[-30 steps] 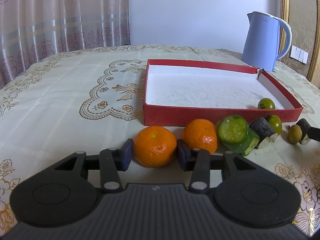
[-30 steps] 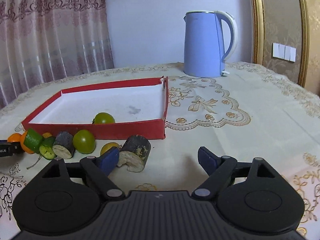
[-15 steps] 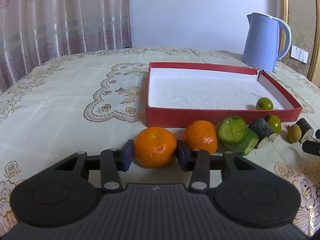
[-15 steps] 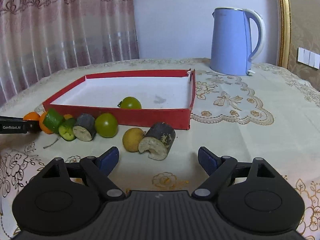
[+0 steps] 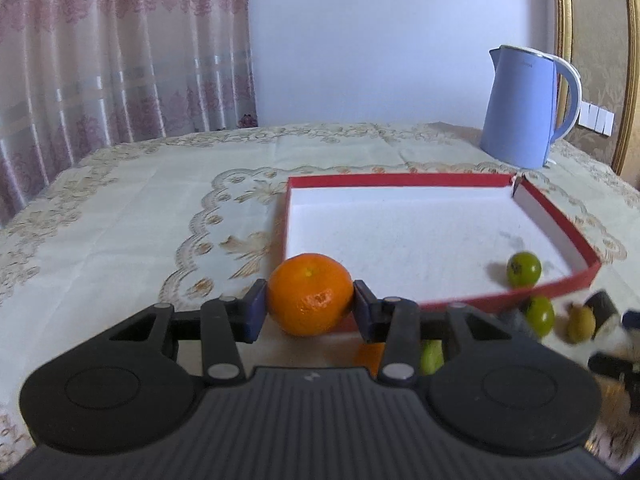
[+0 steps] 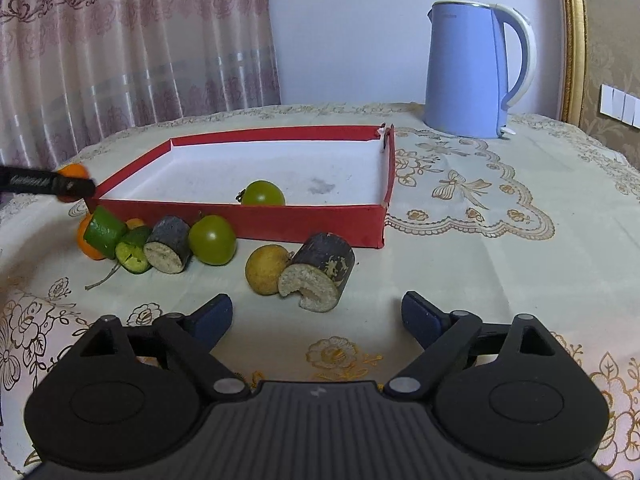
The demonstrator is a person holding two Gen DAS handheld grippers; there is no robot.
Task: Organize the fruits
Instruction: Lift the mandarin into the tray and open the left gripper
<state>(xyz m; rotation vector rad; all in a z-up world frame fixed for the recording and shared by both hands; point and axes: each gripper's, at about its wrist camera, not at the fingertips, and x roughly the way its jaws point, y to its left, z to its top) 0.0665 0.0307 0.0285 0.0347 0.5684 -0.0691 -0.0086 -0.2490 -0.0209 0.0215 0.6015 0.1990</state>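
Two blue pads of my left claw [image 5: 310,314] are clenched on a round orange mandarin [image 5: 310,294], which a second ago sat on the table and now hangs lifted at the near left corner of the shallow red cardboard box with its white floor [image 5: 560,222]. That lift means the carry has begun; my guess is that the next move is forward over the red wall, then a gentle release. Below my left fingers a second orange mandarin [image 5: 370,358] remains on the cream embroidered tablecloth [image 5: 140,220]. My right claw [image 6: 316,316] is spread wide and holds nothing, just short of a dark-skinned cut cylinder with pale flesh [image 6: 320,276] touching a small yellow round fruit [image 6: 266,268]. Farther left lie a green tomato [image 6: 212,240], another dark cut piece [image 6: 168,244] and green cucumber chunks [image 6: 108,232]. Inside the box sits one green tomato [image 6: 262,194]. Beyond stands a pale blue electric kettle [image 6: 468,70].
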